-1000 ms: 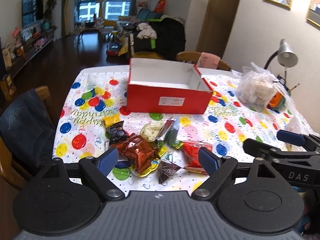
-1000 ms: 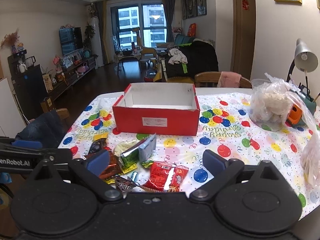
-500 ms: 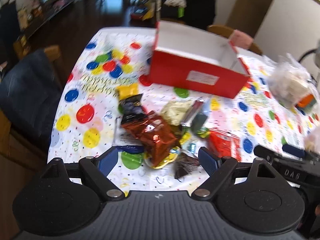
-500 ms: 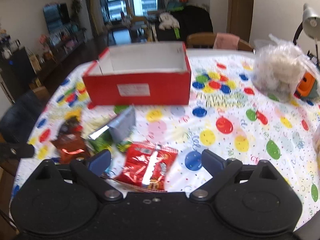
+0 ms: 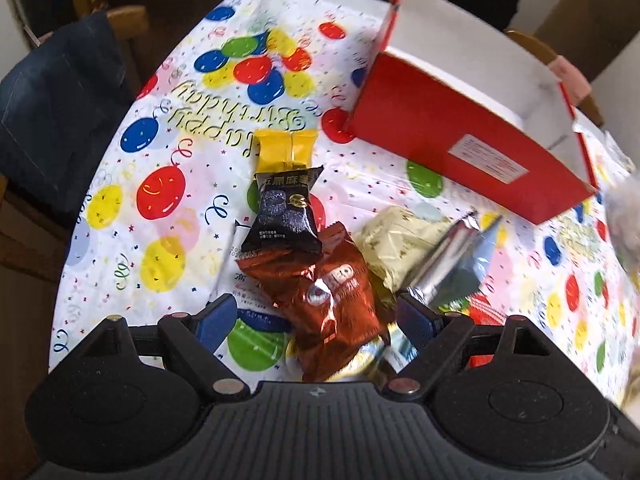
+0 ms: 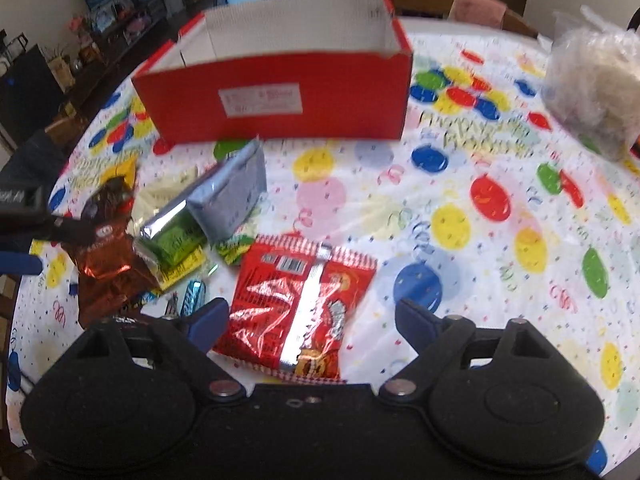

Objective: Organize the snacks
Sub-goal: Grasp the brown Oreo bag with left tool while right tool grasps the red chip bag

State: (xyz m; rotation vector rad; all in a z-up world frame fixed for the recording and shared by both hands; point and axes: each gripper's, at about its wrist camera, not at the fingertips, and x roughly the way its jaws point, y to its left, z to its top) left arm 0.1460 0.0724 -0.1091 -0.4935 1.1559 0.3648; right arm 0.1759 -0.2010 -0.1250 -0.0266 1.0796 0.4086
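Your left gripper (image 5: 316,320) is wide open, straddling the brown foil pack (image 5: 320,292), pads not touching. Your right gripper (image 6: 312,322) is closing, jaws still clear of the red snack bag (image 6: 296,308) between them. The red box (image 6: 280,92) sits beyond the snack pile.

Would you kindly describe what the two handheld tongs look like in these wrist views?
Both look alike. The left tongs have a matte black body with two round housings, black angled linkage arms with silver pivot pins, and blue fingertips. The right tongs show the same black body, silver pins and blue fingertips. Neither view shows cables, sleeves or the person's hands.
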